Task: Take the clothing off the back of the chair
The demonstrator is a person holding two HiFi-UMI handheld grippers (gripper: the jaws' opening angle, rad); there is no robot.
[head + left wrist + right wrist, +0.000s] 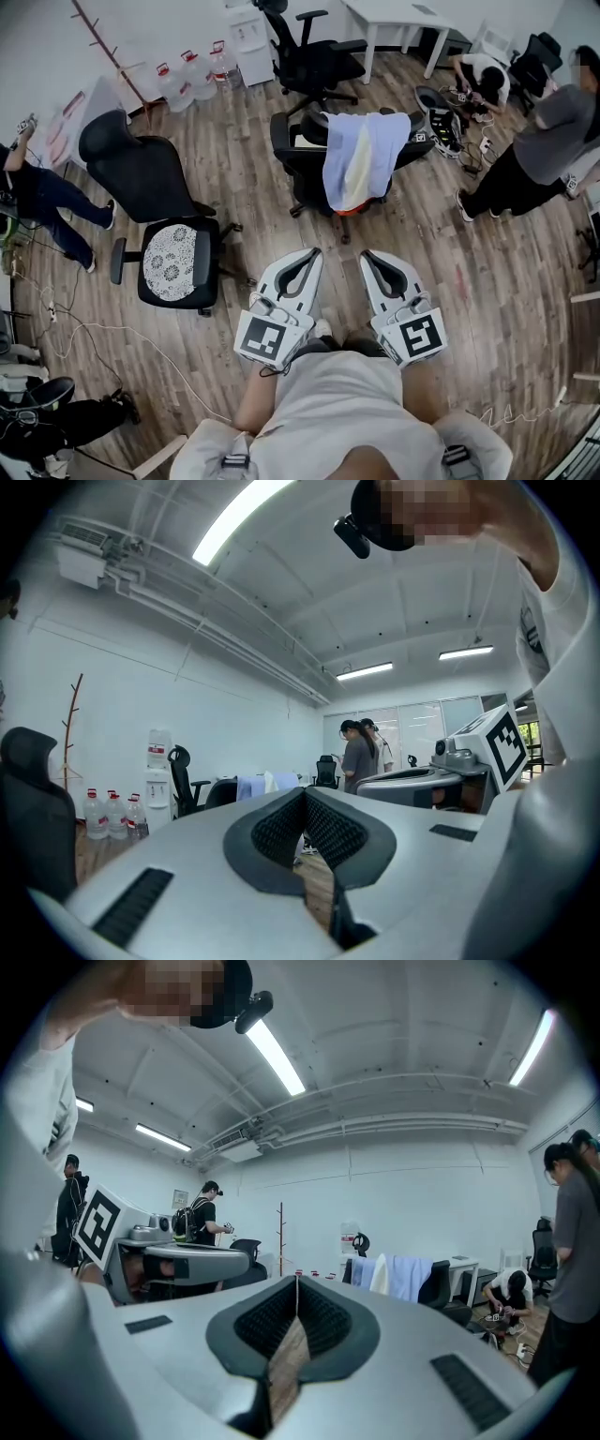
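**Both jaws clenched, garment well ahead on a chair that can roll**

My left hand-held gripper (313,254) and right hand-held gripper (367,255) are both clenched shut with nothing between the ribbed black pads. They hang side by side over the wood-plank floor (234,384). The task's thing, a pale blue and cream cloth garment (364,155), hangs over the top edge of the backrest of a black wheeled office chair (290,141), well apart from both tips.

What worries me:
- If I arrive with the jaws closed, I judge I would only push the cloth or the chair.
- The chair stands on castors, so a sideways tug would probably roll or swivel it instead of freeing the fabric.
- The garment looks layered, blue over cream. A shallow pinch might take one layer and let the other slide to the floor.
- The long hem falls past the seat, so it could catch on an armrest as I lift.

The fabric looks soft, thin and limp, with loose vertical folds. The chair is hard and dark, with a curved back.
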